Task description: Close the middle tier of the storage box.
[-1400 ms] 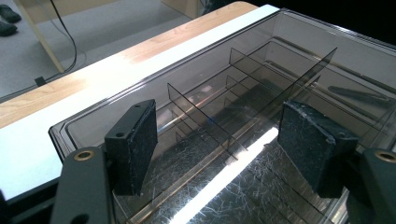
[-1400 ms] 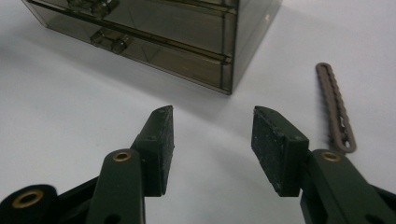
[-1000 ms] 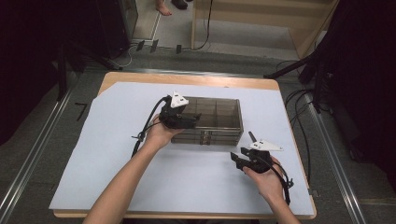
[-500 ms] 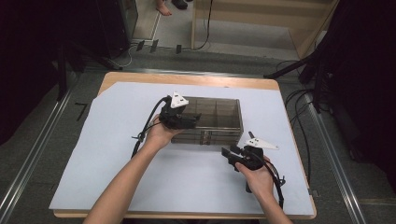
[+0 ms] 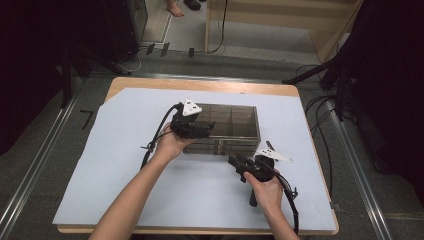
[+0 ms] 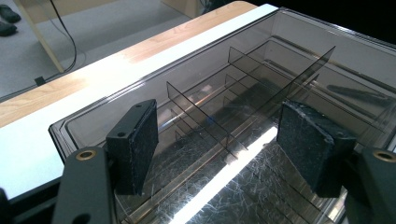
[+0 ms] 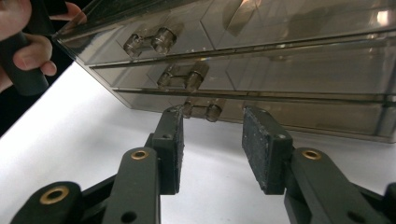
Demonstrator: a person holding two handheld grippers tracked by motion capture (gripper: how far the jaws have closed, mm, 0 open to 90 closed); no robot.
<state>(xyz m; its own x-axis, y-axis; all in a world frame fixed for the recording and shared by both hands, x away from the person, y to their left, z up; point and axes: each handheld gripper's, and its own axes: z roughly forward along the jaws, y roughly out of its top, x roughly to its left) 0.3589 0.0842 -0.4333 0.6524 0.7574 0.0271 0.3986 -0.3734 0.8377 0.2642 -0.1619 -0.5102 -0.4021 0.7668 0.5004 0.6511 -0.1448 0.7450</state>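
A smoky clear drawer box [image 5: 235, 122] stands on the white sheet. My left gripper [image 5: 204, 131] rests over its left end; in the left gripper view its jaws [image 6: 219, 144] stand wide apart above the box top [image 6: 243, 93], gripping nothing. My right gripper [image 5: 236, 162] is low in front of the box. Its jaws [image 7: 212, 140] have just been closing and point at the bottom drawer's handle [image 7: 201, 110], which lies just beyond the tips, untouched. Two more handles, the middle handle [image 7: 183, 78] and the top handle [image 7: 150, 41], sit above it.
The white sheet [image 5: 150, 200] covers most of the wooden table [image 5: 200, 85]. Black cables [image 5: 325, 130] run beside the table's right edge. The hand holding the left gripper [image 7: 21, 49] is at the box's left corner. A wooden cabinet [image 5: 280, 20] stands beyond the table.
My right gripper has moved left and toward the box front, and its jaws have narrowed. The left gripper and the box have stayed put.
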